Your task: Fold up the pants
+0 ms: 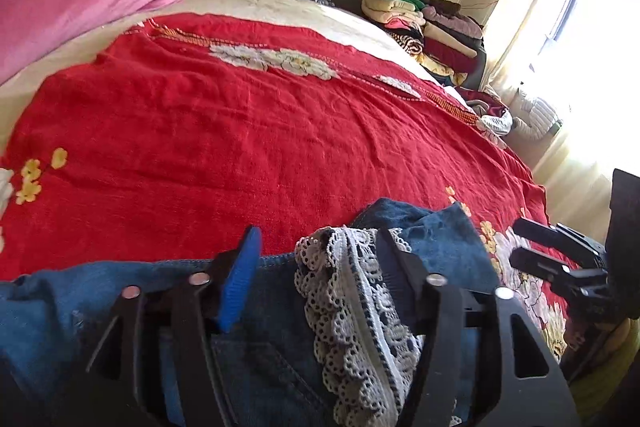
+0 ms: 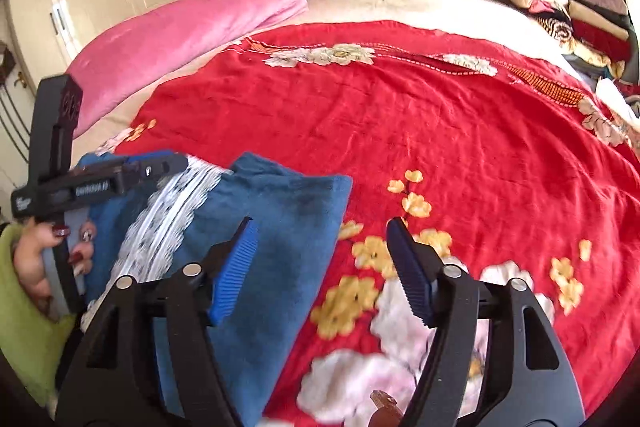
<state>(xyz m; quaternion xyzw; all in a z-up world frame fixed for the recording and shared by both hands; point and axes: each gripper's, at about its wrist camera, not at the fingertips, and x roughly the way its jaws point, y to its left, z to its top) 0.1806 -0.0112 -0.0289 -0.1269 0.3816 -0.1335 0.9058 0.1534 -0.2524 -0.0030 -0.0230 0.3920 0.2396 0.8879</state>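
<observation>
My left gripper (image 1: 316, 267) open over jeans (image 1: 280, 359), lace trim (image 1: 360, 307) between jaws, ungripped. My right gripper (image 2: 320, 263) open, empty, beside jeans' edge. Jeans bunched at bedspread (image 1: 240, 147) near edge. Advice: pinch both hem corners squarely, lift together, keep lace flat.

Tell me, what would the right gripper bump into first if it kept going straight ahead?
Probably the red blanket. The right gripper points down at the bed with open fingers; the jeans lie just off to its left, so it likely misses them, though depth is hard to judge.
</observation>
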